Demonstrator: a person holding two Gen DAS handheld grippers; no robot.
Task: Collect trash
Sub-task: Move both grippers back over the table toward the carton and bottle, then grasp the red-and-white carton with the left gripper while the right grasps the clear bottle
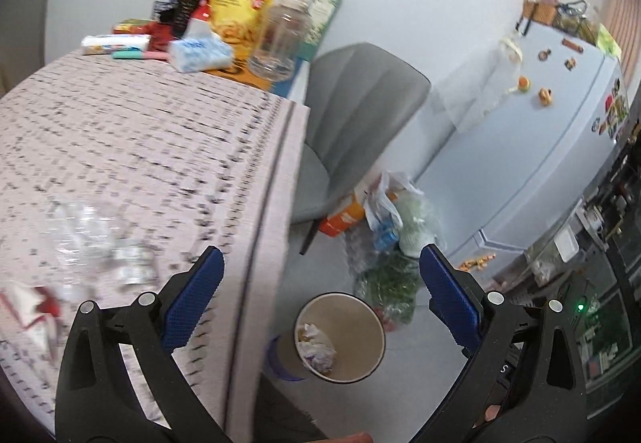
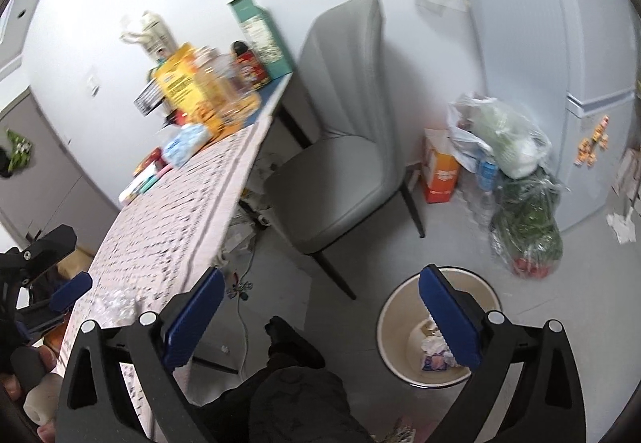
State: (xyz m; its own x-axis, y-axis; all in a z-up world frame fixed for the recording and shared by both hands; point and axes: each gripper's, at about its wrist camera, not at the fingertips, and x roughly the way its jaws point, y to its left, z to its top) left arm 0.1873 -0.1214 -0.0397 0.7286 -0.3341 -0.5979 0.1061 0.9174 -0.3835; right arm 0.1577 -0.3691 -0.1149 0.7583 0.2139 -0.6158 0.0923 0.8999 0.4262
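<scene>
A: Where's the trash?
B: Crumpled clear wrapper (image 1: pixel 86 238) on the table (image 1: pixel 160 130), nine o'clock of the left gripper (image 1: pixel 320 274). Bin (image 2: pixel 436 330) sits five o'clock.
A: Tongs?
B: Left and right gripper (image 2: pixel 320 294) both wide, holding nothing.

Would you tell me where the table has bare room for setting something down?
The middle of the table is bare, between the crumpled plastic wrappers near its front and the tissue pack. The far end is crowded around the yellow snack bag and clear jar.
</scene>
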